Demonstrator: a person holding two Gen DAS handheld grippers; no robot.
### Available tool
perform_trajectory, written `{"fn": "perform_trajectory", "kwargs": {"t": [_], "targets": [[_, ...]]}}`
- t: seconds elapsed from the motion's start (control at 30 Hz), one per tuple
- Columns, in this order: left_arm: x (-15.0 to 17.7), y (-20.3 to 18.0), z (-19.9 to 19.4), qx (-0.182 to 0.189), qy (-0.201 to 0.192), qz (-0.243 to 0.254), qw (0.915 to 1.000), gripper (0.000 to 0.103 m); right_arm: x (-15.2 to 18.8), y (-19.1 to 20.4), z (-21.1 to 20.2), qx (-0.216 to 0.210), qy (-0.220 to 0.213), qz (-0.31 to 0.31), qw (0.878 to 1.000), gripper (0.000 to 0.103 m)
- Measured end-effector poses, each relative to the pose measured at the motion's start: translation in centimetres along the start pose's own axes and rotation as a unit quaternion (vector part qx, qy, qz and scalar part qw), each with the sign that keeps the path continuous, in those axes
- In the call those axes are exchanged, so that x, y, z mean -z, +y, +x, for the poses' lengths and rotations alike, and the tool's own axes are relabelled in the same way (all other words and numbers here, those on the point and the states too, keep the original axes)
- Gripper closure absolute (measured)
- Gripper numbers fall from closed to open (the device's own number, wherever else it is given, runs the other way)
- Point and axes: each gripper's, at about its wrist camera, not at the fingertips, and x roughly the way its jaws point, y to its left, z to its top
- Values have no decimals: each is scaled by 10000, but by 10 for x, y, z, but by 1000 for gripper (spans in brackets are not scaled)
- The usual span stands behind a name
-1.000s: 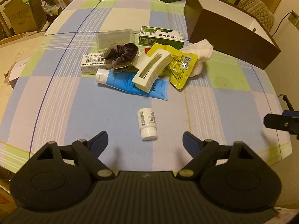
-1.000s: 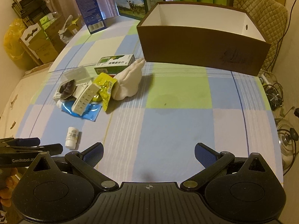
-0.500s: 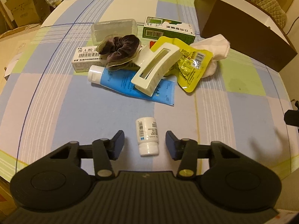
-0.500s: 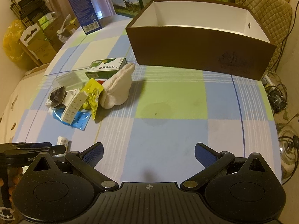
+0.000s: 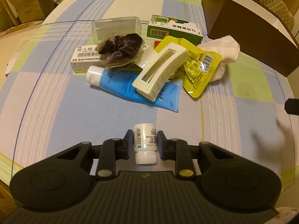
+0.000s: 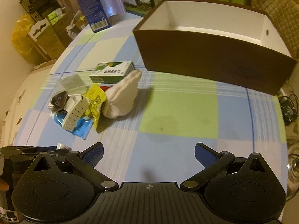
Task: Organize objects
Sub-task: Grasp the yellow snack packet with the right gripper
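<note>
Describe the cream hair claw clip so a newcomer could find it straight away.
Start at the big brown box at the far right of the checked tablecloth, then look to the pile of small items in front of it. The cream hair claw clip lies on top of the blue tube, beside the yellow packet. It alone is glossy hard plastic with a long slot and teeth.

Warm dim light, table (image 6: 179, 112) under blue-green checked cloth, cardboard boxes (image 6: 46, 43) stacked left, quilted chair (image 6: 271, 5) behind, cables (image 6: 289, 108) on floor right
</note>
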Motion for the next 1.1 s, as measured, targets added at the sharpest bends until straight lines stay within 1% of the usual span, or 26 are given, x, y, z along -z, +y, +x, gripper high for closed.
{"fn": "perform_trajectory", "kwargs": {"t": [0.13, 0.27, 0.33, 0.4, 0.5, 0.57, 0.67, 0.7, 0.73, 0.83, 1.0, 1.1], "targets": [[-1, 6, -7, -84, -93, -125, 9998, 81, -13, 7, 9, -217, -52, -291, 9993, 2], [-3, 17, -17, -235, -178, -373, 9989, 81, -27, 14, 17, -445, -172, -616, 9970, 3], [-4, 24, -21, -330, -202, -519, 9979, 81, -38, 19, 22, -650, -274, -869, 9937, 15], [-4, 32, -25, -427, -232, -669, 9966, 81, -47, 23, 28, -761, -301, -1039, 9912, 21], [-4, 44, -32, -583, -300, -911, 9937, 81, -65, 30, 39, -1081, -391, -1368, 9839, 35], [-3, 52, -37, -693, -328, -1063, 9914, 81, -73, 33, 48, -1272, -376, -1503, 9797, 40], [0, 64, -45, -866, -362, -1280, 9873, 81, -84, 41, 64, -1522, -280, -1786, 9717, 45], [1, 67, -46, -913, -367, -1351, 9859, 81, -86, 44, 71, -1596, -225, -1894, 9686, 48], [2, 71, -48, -963, -365, -1425, 9844, 81, -89, 48, 78, -1631, -162, -1972, 9666, 52], [6, 78, -51, -1085, -358, -1585, 9807, 81, -95, 52, 99, -1749, 16, -2052, 9630, 59], [10, 83, -56, -1195, -339, -1730, 9771, 80, -106, 58, 128, -1758, 220, -2102, 9615, 59], [10, 84, -57, -1219, -337, -1766, 9761, 81, -107, 61, 144, -1758, 455, -2183, 9588, 59]]}}
